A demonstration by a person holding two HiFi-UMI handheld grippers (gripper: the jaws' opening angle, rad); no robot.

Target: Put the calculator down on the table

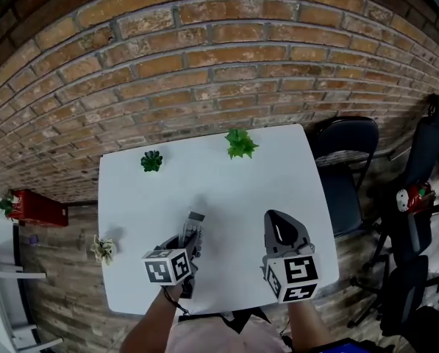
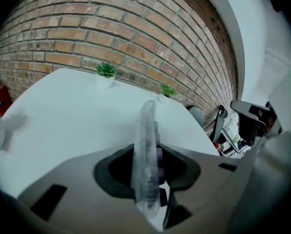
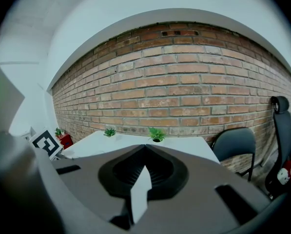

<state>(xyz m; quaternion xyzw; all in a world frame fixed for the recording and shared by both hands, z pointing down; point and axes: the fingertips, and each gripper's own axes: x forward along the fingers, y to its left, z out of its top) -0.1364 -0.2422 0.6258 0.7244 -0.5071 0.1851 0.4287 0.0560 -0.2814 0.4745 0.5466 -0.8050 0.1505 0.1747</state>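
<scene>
Calculator within left hand-held gripper

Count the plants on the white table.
3: dark plant far left; bright plant at the far edge, right of centre; pale plant at the left edge, nearer. Hidden ones can't be ruled out.

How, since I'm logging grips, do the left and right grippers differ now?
The left gripper is shut on the calculator, held edge-on; the right gripper is shut on nothing. The left gripper tilts steeply down at the table; the right gripper points nearer level, toward the brick wall. Both hang above the table.
</scene>
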